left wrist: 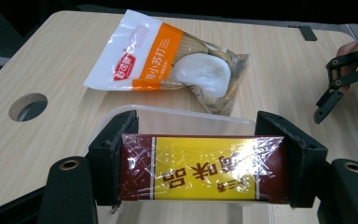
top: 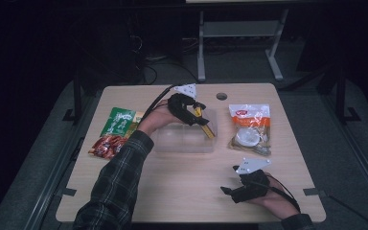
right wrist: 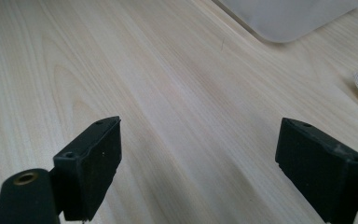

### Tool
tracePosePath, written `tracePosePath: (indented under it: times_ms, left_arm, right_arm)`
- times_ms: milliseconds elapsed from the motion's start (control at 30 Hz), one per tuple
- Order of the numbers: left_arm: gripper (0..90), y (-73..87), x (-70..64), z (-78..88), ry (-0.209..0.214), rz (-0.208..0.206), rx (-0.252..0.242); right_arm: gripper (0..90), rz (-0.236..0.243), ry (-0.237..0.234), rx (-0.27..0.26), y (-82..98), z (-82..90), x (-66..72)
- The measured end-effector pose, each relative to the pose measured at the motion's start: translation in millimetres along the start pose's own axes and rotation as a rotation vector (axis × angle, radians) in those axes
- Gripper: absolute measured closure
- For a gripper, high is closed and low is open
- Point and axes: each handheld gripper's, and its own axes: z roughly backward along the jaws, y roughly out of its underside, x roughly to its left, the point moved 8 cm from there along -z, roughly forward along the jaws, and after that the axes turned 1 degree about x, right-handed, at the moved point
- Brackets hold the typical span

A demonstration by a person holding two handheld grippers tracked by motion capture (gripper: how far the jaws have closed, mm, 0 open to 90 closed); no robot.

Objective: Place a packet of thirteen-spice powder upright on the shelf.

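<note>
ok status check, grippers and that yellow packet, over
Left gripper shut on yellow packet, above clear container. Right gripper open, idle over table. Nothing blocking.

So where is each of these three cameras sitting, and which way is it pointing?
High view: fixed above the person's side, looking forward and down on the wooden table; both forearms come in from below, with the left gripper and right gripper.
Left gripper view: rides the left gripper, looking along its jaws, which clamp a yellow-and-maroon packet over a clear plastic container.
Right gripper view: rides the right gripper, looking along its open, empty jaws at the tabletop.
Shared: high and left gripper views both show the orange-and-white snack bag.
</note>
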Motion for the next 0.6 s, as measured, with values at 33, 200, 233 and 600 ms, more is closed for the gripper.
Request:
tracePosePath:
  times_ms: [33,200,233,600]
  left_arm:
    - [31.0,-0.4,0.3,-0.7,-0.002,-0.005,0.001]
    - [31.0,-3.2,-0.3,-6.7,0.0,-0.005,-0.005]
    - [31.0,-3.6,-0.3,-8.2,0.0,-0.002,-0.006]
    - [31.1,-5.4,-3.5,-27.9,0.016,0.003,0.002]
  right_arm:
    - [13.8,0.003,-0.001,0.0,0.0,0.1,-0.1]
    - [13.8,0.001,-0.003,0.001,-0.5,-0.6,1.1]
    - [13.8,0.001,-0.004,0.001,-0.7,-0.8,1.4]
    - [13.8,0.003,-0.006,0.0,-0.7,-0.5,1.1]
